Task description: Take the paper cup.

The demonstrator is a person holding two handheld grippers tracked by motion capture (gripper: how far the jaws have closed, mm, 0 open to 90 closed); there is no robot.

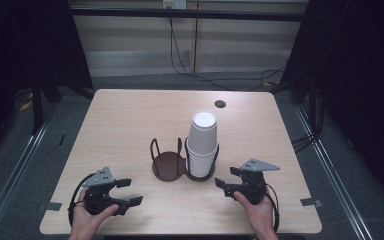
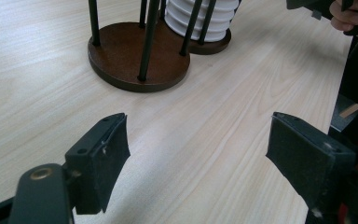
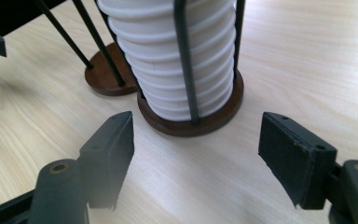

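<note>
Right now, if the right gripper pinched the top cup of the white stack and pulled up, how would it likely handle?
The white cup stack looks like thin disposable cups, so the top one is probably light and may dent under hard pinching. Nested tightly, several may lift together. The holder has wire posts around the stack, so it likely won't tip sideways.

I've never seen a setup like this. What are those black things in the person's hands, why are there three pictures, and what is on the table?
A person holds a hand-held grasping tool in each hand: the left tool and the right tool. Both are open and hold nothing. One picture looks down from above the table. The other two come from small cameras riding on each tool, looking out between its two black jaws. On the table stands a dark two-place cup holder: one place is empty, the other holds a stack of white paper cups.
</note>
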